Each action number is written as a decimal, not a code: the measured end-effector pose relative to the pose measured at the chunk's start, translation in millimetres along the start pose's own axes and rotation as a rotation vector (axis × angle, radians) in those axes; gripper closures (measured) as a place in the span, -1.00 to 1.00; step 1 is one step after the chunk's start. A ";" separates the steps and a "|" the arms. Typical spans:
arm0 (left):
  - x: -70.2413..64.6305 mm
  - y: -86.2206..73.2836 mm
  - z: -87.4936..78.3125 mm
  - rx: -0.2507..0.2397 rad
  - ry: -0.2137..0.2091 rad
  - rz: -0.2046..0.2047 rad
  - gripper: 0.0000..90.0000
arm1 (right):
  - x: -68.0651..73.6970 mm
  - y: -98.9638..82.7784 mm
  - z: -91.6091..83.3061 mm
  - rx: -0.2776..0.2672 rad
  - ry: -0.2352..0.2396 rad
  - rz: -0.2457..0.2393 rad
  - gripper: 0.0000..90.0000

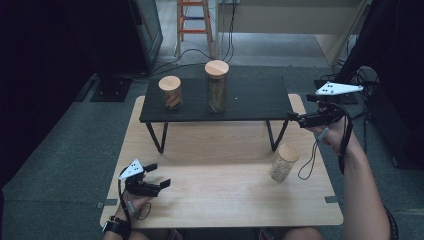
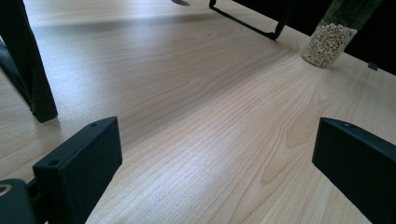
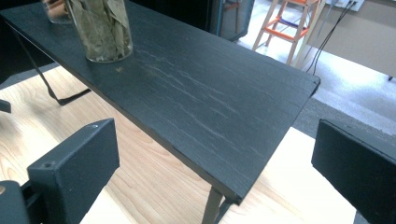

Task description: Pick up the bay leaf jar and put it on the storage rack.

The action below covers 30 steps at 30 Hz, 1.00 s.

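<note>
Three glass jars with wooden lids are in the high view. A short jar (image 1: 170,92) and a tall jar of leaves (image 1: 217,86) stand on the black raised shelf (image 1: 250,100). A jar of pale grains (image 1: 284,162) stands on the wooden table below, right of centre. My left gripper (image 1: 159,176) rests open low over the table's front left, nothing between its jaws. Its own view shows the grain jar (image 2: 327,42) far ahead. My right gripper (image 1: 292,116) hangs open at the shelf's right end, empty. The tall jar (image 3: 100,30) appears in its view at the shelf's far part.
The light wooden table (image 1: 220,200) carries the shelf on thin black legs (image 1: 156,137). An orange stepladder (image 1: 194,22) and cables lie on the floor behind. Dark curtains stand left and right. A shelf leg (image 2: 28,70) is close to the left gripper.
</note>
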<state>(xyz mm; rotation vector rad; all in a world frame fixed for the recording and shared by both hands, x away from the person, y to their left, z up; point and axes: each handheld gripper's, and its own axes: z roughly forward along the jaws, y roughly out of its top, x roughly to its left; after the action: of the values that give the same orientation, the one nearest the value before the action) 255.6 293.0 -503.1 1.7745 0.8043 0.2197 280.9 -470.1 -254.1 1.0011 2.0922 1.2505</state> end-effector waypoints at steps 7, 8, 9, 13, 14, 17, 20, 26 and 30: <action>0.0 -0.2 -0.1 -0.001 -0.001 0.000 -0.96 | 0.1 -11.3 -2.2 0.001 -0.010 0.020 -0.98; -0.1 -0.2 0.0 -0.001 -0.001 0.000 -0.96 | 0.0 -13.2 -2.0 0.002 -0.010 0.024 -0.98; -0.1 -0.2 -0.1 -0.001 -0.001 0.000 -0.96 | 0.0 -15.2 -2.0 0.004 -0.011 0.026 -0.98; 0.4 -0.7 -0.3 -0.004 -0.003 -0.002 -0.96 | 0.8 -24.2 -1.5 0.007 -0.008 0.036 -0.98; 0.4 -0.7 -0.3 -0.004 -0.003 -0.002 -0.96 | 1.0 -26.9 -1.4 0.008 -0.006 0.037 -0.98; 0.4 -0.6 -0.2 -0.003 -0.004 -0.001 -0.96 | 1.2 -33.6 -1.9 0.003 -0.011 0.048 -0.98; 0.3 -0.9 -0.4 -0.005 -0.003 0.001 -0.96 | 0.9 -39.6 -2.9 0.000 -0.016 0.059 -0.98; -0.2 -0.7 -0.3 -0.004 -0.001 0.000 -0.96 | 3.1 -47.9 -4.5 0.006 -0.022 0.053 -0.98; -1.0 -0.3 -0.1 -0.001 0.001 0.003 -0.96 | 4.7 -52.3 -5.0 0.008 -0.023 0.052 -0.98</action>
<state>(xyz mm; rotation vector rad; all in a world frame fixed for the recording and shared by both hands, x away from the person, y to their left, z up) 254.7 292.4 -503.1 1.7750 0.8019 0.2230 256.9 -485.0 -298.6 1.0748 2.0676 1.2514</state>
